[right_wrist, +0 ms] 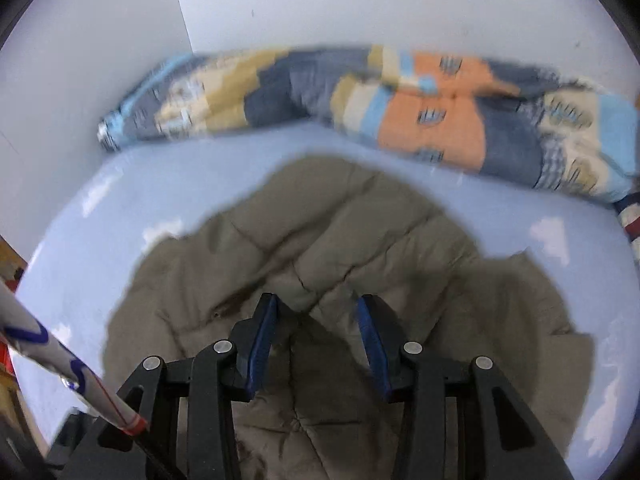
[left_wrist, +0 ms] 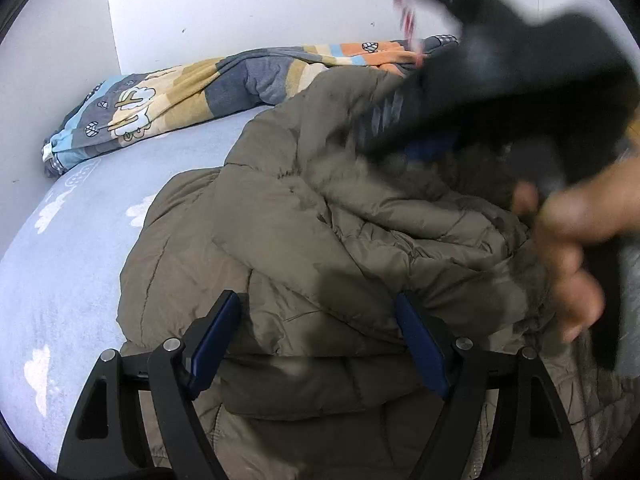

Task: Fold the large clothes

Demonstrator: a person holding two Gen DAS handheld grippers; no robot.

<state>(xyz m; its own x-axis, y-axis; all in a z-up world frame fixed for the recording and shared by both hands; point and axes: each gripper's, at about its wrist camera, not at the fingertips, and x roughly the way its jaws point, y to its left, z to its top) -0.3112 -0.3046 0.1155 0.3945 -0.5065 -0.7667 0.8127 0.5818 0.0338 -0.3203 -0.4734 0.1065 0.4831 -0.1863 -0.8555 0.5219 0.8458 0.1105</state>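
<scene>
An olive-brown quilted puffer jacket (left_wrist: 304, 240) lies bunched on a light blue bed sheet (left_wrist: 72, 248). My left gripper (left_wrist: 318, 308) is open just above the jacket's near folds, holding nothing. In the right wrist view the same jacket (right_wrist: 320, 240) spreads below my right gripper (right_wrist: 316, 308), which is open over a crease and holds nothing. In the left wrist view the right gripper's black body (left_wrist: 500, 80) and the hand holding it (left_wrist: 576, 240) are blurred at the right, above the jacket's fur-trimmed hood.
A rolled patchwork blanket (left_wrist: 192, 96) lies along the white wall at the far side of the bed; it also shows in the right wrist view (right_wrist: 400, 112). A white pole with blue markings (right_wrist: 60, 368) crosses the lower left of the right wrist view.
</scene>
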